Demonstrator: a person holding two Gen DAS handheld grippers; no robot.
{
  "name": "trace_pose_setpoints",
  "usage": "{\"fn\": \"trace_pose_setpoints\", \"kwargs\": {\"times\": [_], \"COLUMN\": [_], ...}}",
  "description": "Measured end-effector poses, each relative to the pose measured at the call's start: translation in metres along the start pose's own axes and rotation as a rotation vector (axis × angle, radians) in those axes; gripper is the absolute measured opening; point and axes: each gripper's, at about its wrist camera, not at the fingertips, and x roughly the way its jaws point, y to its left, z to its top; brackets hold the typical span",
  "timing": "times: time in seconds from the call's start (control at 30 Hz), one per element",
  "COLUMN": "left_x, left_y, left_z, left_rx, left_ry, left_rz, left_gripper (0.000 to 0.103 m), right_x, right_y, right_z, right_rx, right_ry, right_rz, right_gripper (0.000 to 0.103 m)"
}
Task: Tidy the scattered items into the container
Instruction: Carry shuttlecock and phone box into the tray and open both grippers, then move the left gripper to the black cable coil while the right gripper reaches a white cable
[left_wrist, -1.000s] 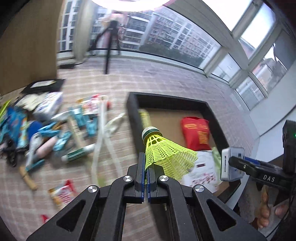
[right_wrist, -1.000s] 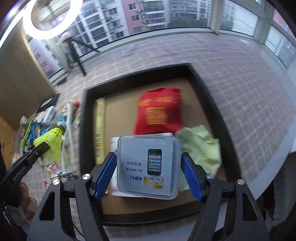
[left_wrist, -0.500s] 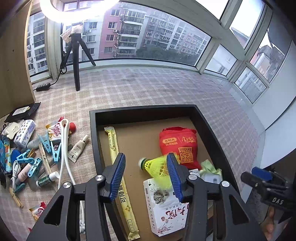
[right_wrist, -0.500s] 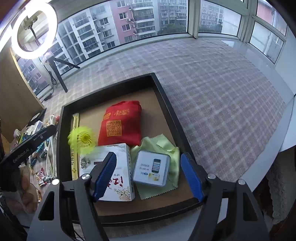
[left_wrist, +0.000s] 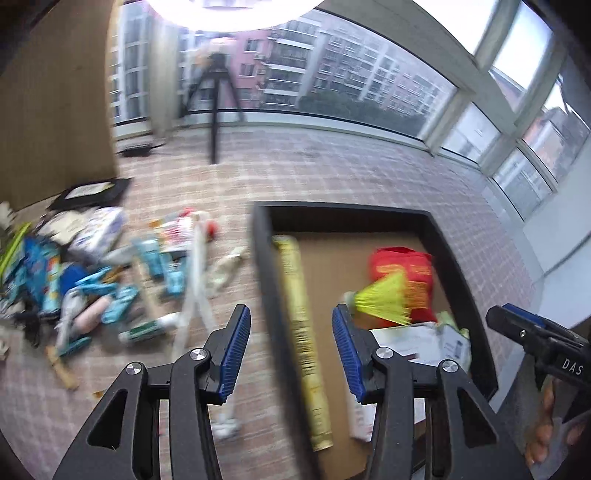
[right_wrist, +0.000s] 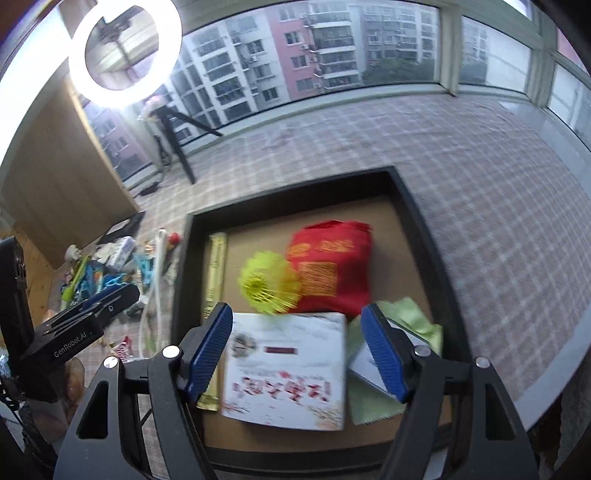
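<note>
The black tray (left_wrist: 461, 258) (right_wrist: 424, 229) holds a yellow shuttlecock (left_wrist: 384, 299) (right_wrist: 267, 284) lying against a red pouch (left_wrist: 406, 266) (right_wrist: 332, 266). Beside them are a long yellow packet (left_wrist: 295, 295) (right_wrist: 216, 266), a white box (right_wrist: 288, 365) and a grey case (right_wrist: 365, 362) on a green cloth (right_wrist: 413, 317). My left gripper (left_wrist: 290, 314) is open and empty above the tray's left wall. My right gripper (right_wrist: 295, 314) is open and empty above the white box. The scattered items (left_wrist: 92, 277) (right_wrist: 110, 269) lie left of the tray.
The checked floor cloth (left_wrist: 332, 173) runs to a wall of windows. A tripod (left_wrist: 214, 110) with a ring light (right_wrist: 122, 51) stands at the back. A wooden panel (left_wrist: 55, 110) rises on the left. A flat black item (left_wrist: 92, 190) lies behind the pile.
My left gripper opened and let the shuttlecock fall into the tray. My right gripper let go of the grey case, which now lies on the green cloth. Both views have swung since.
</note>
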Motion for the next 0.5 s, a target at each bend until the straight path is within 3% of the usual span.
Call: {"fn": "trace_pose_setpoints", "kwargs": {"times": [0.37, 0.5], "left_x": [-0.042, -0.048], "left_y": [0.148, 0.186], "left_z": [-0.026, -0.038], "left_rx": [-0.221, -0.264], "left_ry": [-0.036, -0.034], "left_rz": [0.203, 0.235], "left_gripper": [0.040, 0.038], "right_x": [0.047, 0.066], "right_y": [0.140, 0.196], "right_z": [0.019, 0.020], "right_rx": [-0.204, -0.268], "right_ry": [0.060, 0.117], "right_rz": [0.206, 0.277], "right_gripper": [0.071, 0.070]}}
